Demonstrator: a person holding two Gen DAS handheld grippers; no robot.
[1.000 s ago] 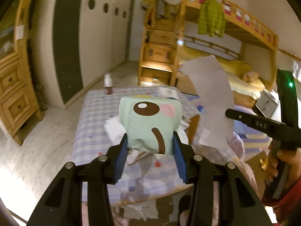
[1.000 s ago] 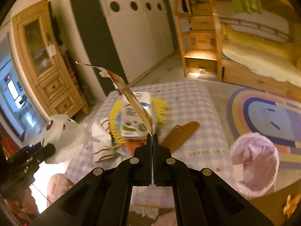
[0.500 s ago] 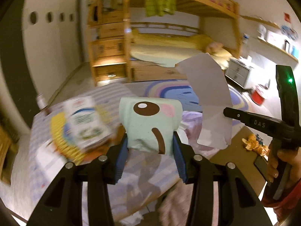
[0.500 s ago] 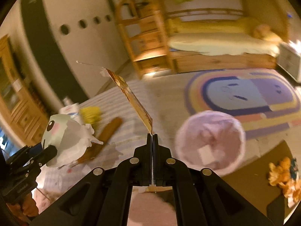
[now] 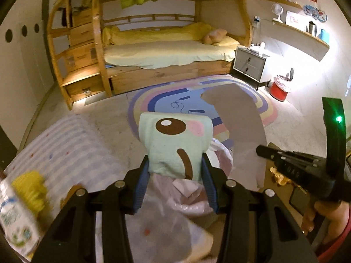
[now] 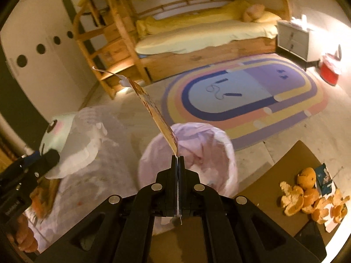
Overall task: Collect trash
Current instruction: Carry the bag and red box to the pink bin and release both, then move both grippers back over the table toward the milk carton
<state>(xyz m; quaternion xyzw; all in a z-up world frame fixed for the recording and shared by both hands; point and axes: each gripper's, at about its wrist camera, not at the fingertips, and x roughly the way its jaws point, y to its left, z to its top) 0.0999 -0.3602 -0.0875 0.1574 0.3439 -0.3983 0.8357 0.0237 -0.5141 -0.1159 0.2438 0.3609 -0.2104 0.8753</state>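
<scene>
Two grippers each carry one piece of trash above the lined bin (image 6: 188,153) for release: the left gripper (image 5: 175,175) clamps a mint-green packet (image 5: 175,144), and the right gripper (image 6: 178,160), fully closed, pinches a flat wrapper (image 6: 153,109).

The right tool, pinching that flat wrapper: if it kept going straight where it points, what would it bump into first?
Most likely the pink-lined bin, whose open mouth sits just beyond the right tool and its wrapper; depth is hard to judge.
</scene>
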